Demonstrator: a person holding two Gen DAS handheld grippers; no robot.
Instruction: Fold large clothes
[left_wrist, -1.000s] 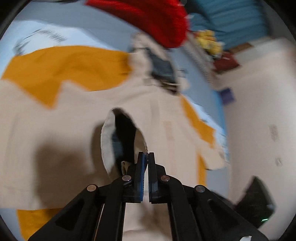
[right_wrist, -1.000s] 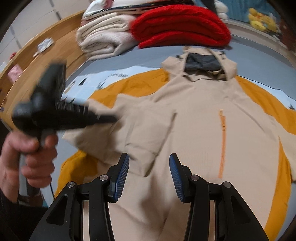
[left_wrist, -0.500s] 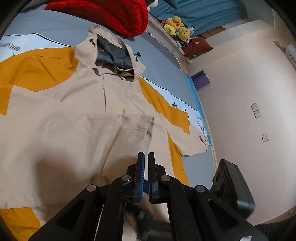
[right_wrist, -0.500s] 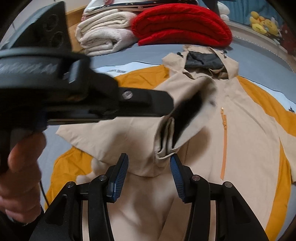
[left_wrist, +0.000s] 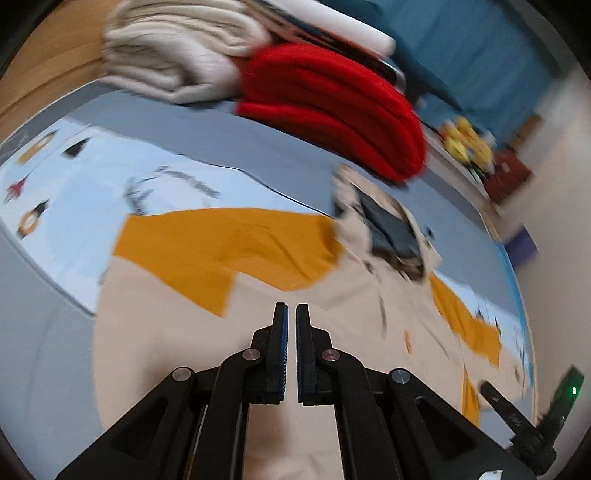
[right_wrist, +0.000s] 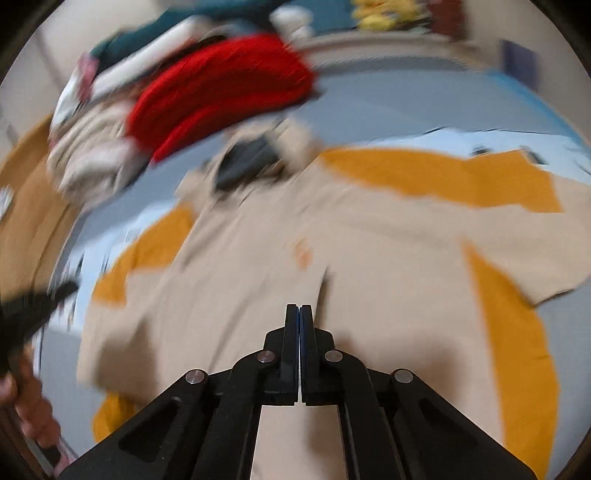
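A large beige and orange hooded jacket (left_wrist: 303, 317) lies spread on the bed, its grey-lined hood (left_wrist: 391, 229) toward the far end. Its left sleeve lies folded across the body. It also fills the right wrist view (right_wrist: 332, 258), where the hood (right_wrist: 247, 162) is up left. My left gripper (left_wrist: 291, 314) hovers over the jacket's body with its jaws a narrow gap apart and nothing between them. My right gripper (right_wrist: 298, 314) is shut and empty above the jacket's lower body. Both views are motion-blurred.
A folded red blanket (left_wrist: 332, 107) and folded cream blankets (left_wrist: 177, 59) sit at the bed's far end. The light blue printed bedsheet (left_wrist: 92, 192) surrounds the jacket. Yellow plush toys (left_wrist: 469, 144) and a wall are at right. The other gripper shows at lower right (left_wrist: 532, 432).
The left gripper let the folded sleeve go and swung back left. The right gripper closed from wide open. Both cameras are moving fast.
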